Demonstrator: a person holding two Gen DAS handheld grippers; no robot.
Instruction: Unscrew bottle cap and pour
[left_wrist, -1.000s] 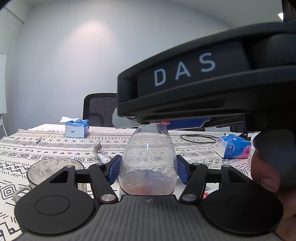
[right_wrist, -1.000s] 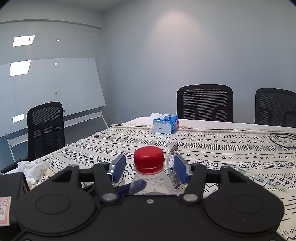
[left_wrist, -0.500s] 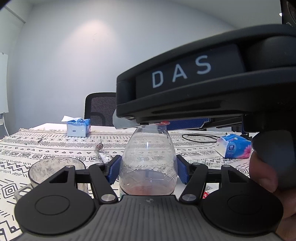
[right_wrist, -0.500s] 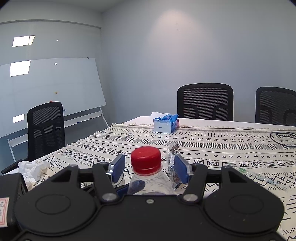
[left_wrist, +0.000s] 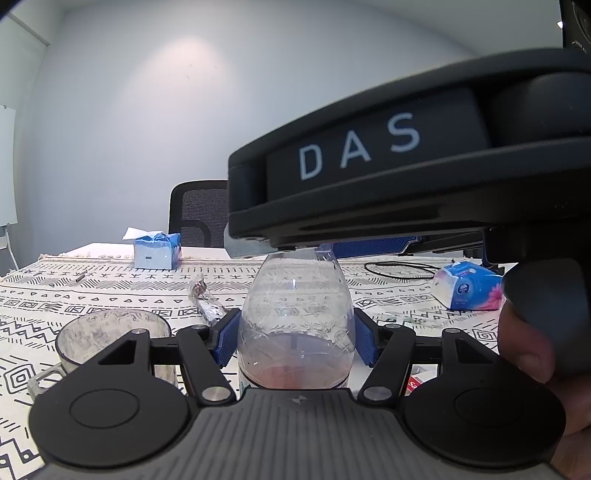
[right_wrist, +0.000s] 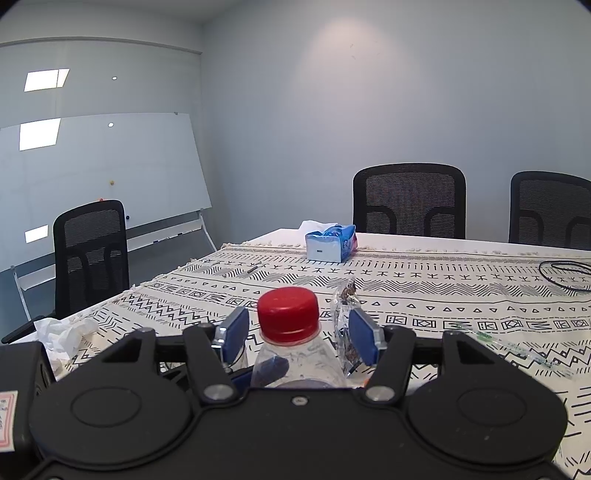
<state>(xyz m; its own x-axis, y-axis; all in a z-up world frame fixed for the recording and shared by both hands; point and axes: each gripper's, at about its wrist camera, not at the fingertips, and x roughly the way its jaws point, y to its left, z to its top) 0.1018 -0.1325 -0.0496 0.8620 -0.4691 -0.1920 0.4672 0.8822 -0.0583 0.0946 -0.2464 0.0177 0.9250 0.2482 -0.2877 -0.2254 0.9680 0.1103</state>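
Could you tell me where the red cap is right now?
In the right wrist view, the red cap sits on the bottle, low and central, between the open jaws.

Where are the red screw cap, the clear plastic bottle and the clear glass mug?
red screw cap (right_wrist: 288, 313): right wrist view, side wall of the cap.
clear plastic bottle (left_wrist: 295, 314): left wrist view, middle of its body.
clear glass mug (left_wrist: 99, 334): left wrist view, its near wall.

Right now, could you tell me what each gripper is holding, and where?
Left gripper clamps the bottle by its body. Right gripper straddles the cap, pads apart from it, holding nothing.
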